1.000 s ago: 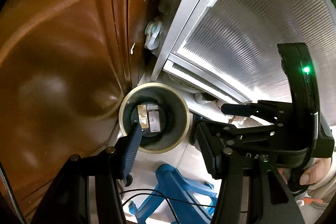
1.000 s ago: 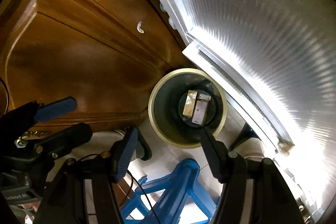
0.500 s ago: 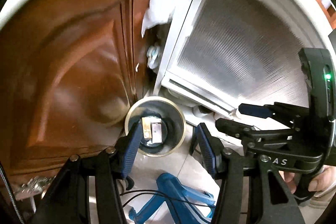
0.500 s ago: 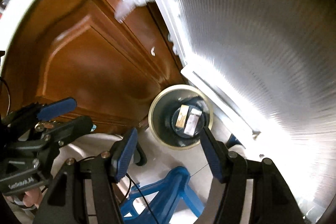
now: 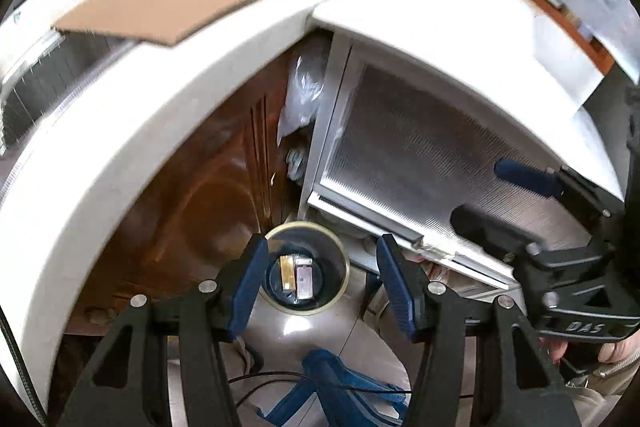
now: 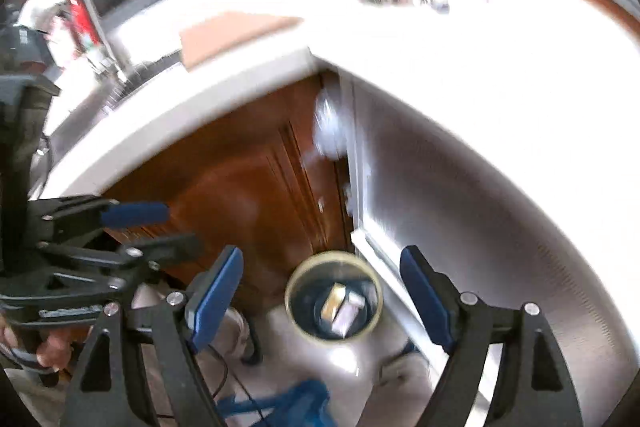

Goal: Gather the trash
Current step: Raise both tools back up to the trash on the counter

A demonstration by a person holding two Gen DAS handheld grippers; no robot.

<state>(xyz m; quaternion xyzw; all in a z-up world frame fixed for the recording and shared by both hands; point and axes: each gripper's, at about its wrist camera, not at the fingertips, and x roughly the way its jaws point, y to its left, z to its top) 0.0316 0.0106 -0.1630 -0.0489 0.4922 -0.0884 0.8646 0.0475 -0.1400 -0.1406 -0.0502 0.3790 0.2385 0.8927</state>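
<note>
— How are your hands sitting?

— I'm holding both grippers above the floor, tilting down toward the bin (image 5: pixel 306 269). My left gripper (image 5: pixel 320 281) is showing its fingers (image 5: pixel 250 279) spread partway, with nothing between them. My right gripper (image 6: pixel 320 301) has just been opening its fingers (image 6: pixel 426 297) wide, and they are gripping nothing either. From the left view I'm seeing the right gripper at the right edge, with a hand (image 5: pixel 612 359) under it.

— And the trash?

— Two small cartons (image 5: pixel 297 277) are lying side by side at the bottom of the bin. The bin is standing on the floor in the corner, between the brown cabinet door (image 5: pixel 208 211) and a ribbed grey panel (image 5: pixel 424 163).

— Anything around it?

— A white surface (image 5: pixel 120 131) is jutting out overhead, carrying a cardboard sheet (image 5: pixel 168 11). A clear plastic bag (image 5: pixel 300 95) is hanging in the gap above the bin. A blue frame (image 5: pixel 340 391) and a black cable (image 5: pixel 272 379) are lying on the floor below my fingers.
</note>
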